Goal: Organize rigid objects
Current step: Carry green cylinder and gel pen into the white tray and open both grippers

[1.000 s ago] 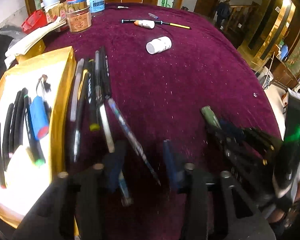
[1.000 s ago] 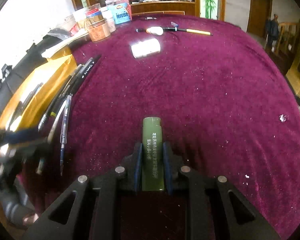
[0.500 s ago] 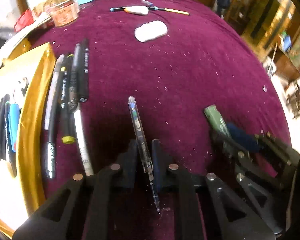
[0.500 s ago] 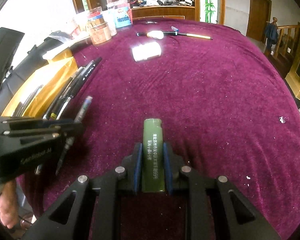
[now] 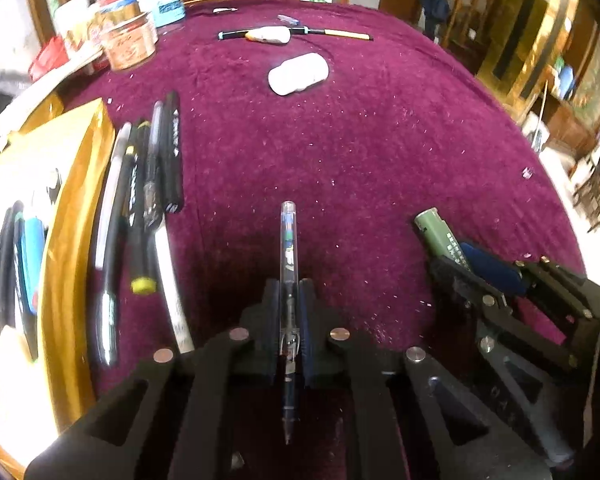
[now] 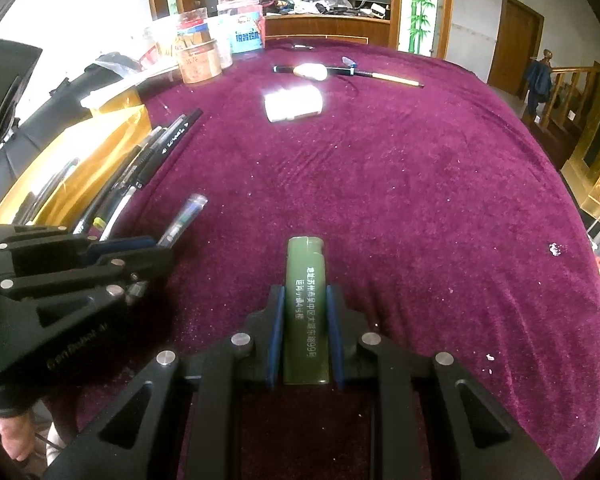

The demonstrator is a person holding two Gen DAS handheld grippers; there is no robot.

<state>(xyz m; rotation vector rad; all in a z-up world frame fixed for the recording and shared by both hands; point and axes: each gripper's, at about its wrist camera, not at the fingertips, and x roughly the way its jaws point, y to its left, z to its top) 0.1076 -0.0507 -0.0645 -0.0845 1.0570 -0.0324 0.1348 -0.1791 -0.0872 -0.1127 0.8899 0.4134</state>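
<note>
The clear pen (image 5: 288, 264) has swung straight, pointing forward along the left hand-held gripper (image 5: 289, 300).

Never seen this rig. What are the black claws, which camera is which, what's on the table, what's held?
No robot: a person holds two handheld two-finger grippers, each with a fisheye camera looking along its fingers. In the left wrist view, the left gripper is shut on a clear pen. In the right wrist view, the right gripper is shut on a green lighter. On the maroon tablecloth lie a row of pens beside a gold-rimmed tray, a white bottle on its side, and jars at the back.
</note>
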